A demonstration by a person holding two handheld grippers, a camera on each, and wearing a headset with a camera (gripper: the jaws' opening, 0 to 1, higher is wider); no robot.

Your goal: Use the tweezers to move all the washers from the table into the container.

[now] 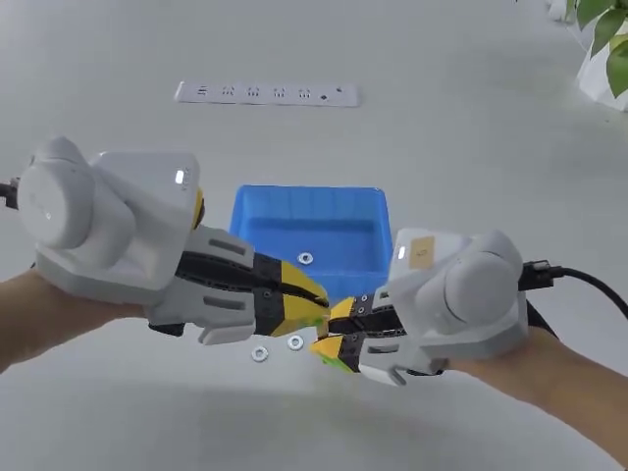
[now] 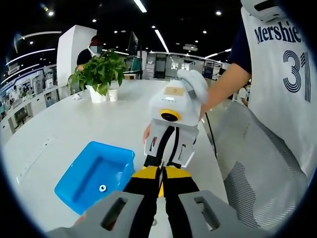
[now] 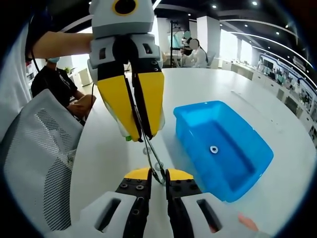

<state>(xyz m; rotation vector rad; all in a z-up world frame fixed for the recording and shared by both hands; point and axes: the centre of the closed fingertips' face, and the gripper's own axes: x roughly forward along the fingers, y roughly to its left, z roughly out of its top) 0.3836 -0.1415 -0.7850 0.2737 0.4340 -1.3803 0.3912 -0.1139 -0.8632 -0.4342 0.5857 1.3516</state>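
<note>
**Tweezers pinched between both grippers, one washer in the bin**

The tweezers point(image 3: 151, 153) ran as a thin metal strip straight up the middle of the right gripper view. Your left gripper point(image 3: 141, 135) had its yellow jaws squeezed together on the upper end. Your right gripper point(image 3: 157, 177) had its jaws pressed in on the lower end at the bottom of that frame. So both tools were clamped on the same pair, tip to tip.

In the head view, the left gripper point(image 1: 319, 294) and right gripper point(image 1: 329, 329) met nose to nose just below the blue container point(image 1: 309, 191), right around the centre of the frame. One washer point(image 1: 305, 258) sat on the container floor. Two more washers point(image 1: 260, 353) lay side by side on the white table point(image 1: 442, 128), just under the gripper tips, outside the container's lower edge.

Further out, a power strip point(image 1: 267, 93) lay near the top of the frame, and a potted plant point(image 1: 603, 29) poked into the upper right corner.
</note>
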